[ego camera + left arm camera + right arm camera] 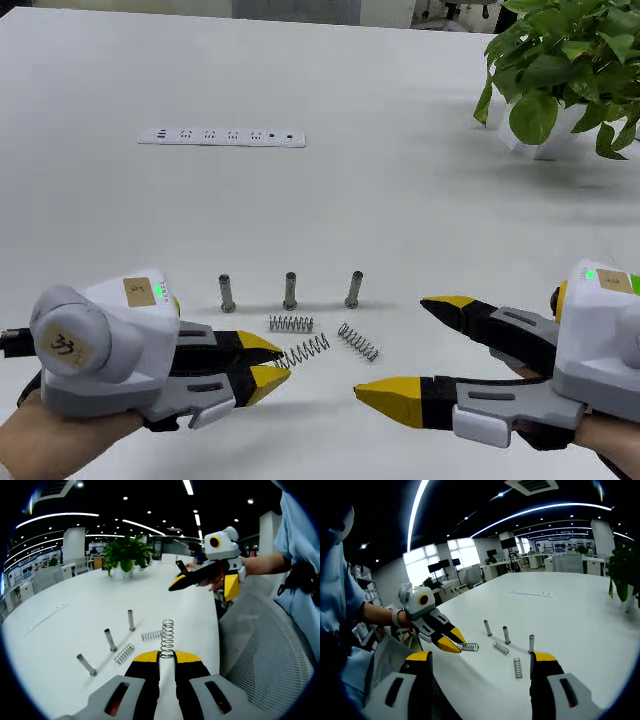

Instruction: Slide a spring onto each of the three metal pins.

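Observation:
Three short metal pins stand upright in a row on the white table: left pin (227, 293), middle pin (290, 290), right pin (354, 288). Two loose springs (291, 323) (358, 341) lie just in front of them. My left gripper (270, 362) is shut on one end of a third spring (306, 349), which sticks out past its yellow tips (167, 636). The left gripper hovers in front of the pins and slightly to their left. My right gripper (405, 350) is wide open and holds nothing, in front of the right pin. The right gripper view has the held spring (468, 646) left of the pins (506, 634).
A white power strip (222, 136) lies farther back on the table. A potted green plant (565, 60) stands at the far right. A mesh chair (270, 670) sits beside the table edge. The person's sleeve (300, 525) is near the right gripper.

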`<state>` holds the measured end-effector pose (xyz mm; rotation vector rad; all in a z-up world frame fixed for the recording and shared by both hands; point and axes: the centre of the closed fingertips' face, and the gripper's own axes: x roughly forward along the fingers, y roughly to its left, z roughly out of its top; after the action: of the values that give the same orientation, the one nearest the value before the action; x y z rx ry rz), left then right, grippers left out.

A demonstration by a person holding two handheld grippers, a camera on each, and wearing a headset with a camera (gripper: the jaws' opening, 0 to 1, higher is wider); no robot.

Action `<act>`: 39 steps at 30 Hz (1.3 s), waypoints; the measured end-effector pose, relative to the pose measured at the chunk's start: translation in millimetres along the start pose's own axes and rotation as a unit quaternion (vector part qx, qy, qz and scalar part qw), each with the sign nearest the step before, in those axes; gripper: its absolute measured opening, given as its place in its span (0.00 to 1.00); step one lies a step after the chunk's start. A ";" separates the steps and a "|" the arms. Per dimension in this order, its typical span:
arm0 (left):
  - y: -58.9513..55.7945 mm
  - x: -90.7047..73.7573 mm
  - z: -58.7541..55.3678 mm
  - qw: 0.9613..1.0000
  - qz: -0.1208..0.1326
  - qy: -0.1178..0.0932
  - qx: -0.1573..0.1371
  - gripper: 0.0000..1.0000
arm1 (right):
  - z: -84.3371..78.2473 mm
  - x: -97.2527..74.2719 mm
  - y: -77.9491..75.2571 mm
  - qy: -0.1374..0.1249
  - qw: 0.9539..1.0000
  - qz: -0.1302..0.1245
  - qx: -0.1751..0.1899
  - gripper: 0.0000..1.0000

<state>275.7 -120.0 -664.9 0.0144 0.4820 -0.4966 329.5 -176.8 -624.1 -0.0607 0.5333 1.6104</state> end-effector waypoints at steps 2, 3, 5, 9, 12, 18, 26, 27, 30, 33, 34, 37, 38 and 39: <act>-2.7 -1.9 3.1 1.000 -0.006 -0.004 0.003 0.10 | 3.3 3.1 1.6 -0.012 1.000 0.011 0.024 0.75; -3.9 -2.5 4.3 1.000 -0.009 -0.006 0.004 0.10 | 4.1 4.1 2.1 -0.016 0.999 0.016 0.033 0.72; -7.7 -4.4 8.1 1.000 -0.016 -0.011 0.006 0.10 | 5.8 6.9 3.2 -0.021 0.998 0.024 0.056 0.69; -12.4 -6.3 12.9 0.999 -0.026 -0.015 0.012 0.10 | 6.3 11.2 14.1 -0.014 0.996 0.056 0.075 0.56; -15.2 -6.4 14.6 0.999 -0.029 -0.014 0.021 0.10 | 4.9 15.2 21.8 -0.004 0.994 0.075 0.081 0.48; -19.6 -5.6 16.8 0.999 -0.037 -0.020 0.026 0.10 | -2.6 22.1 30.5 0.017 0.991 0.102 0.088 0.37; -24.4 -6.8 14.3 0.998 -0.050 -0.023 0.022 0.10 | -10.1 25.6 35.6 0.033 0.988 0.118 0.091 0.27; -25.9 -7.1 14.4 0.998 -0.054 -0.024 0.021 0.10 | -10.8 25.7 36.1 0.034 0.988 0.120 0.092 0.27; -28.6 -7.5 13.7 0.998 -0.062 -0.023 0.023 0.10 | -12.3 25.2 40.1 0.039 0.987 0.127 0.095 0.24; -30.4 -8.0 12.8 0.997 -0.067 -0.022 0.023 0.10 | -15.6 24.8 41.7 0.045 0.986 0.131 0.095 0.22; -31.2 -8.2 12.6 0.997 -0.069 -0.022 0.024 0.10 | -16.4 24.5 42.7 0.046 0.986 0.132 0.094 0.21; -32.5 -8.3 12.0 0.997 -0.073 -0.021 0.025 0.10 | -17.8 24.0 43.9 0.048 0.985 0.136 0.098 0.21; -33.0 -8.3 12.0 0.997 -0.075 -0.021 0.026 0.10 | -18.3 24.0 44.4 0.049 0.984 0.137 0.098 0.20; -33.7 -8.5 12.9 0.996 -0.076 -0.023 0.028 0.10 | -19.3 24.0 44.5 0.050 0.984 0.138 0.099 0.20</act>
<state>259.3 -147.5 -646.2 0.0198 0.4255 -0.6589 278.8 -162.3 -636.3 0.0840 0.8055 1.8215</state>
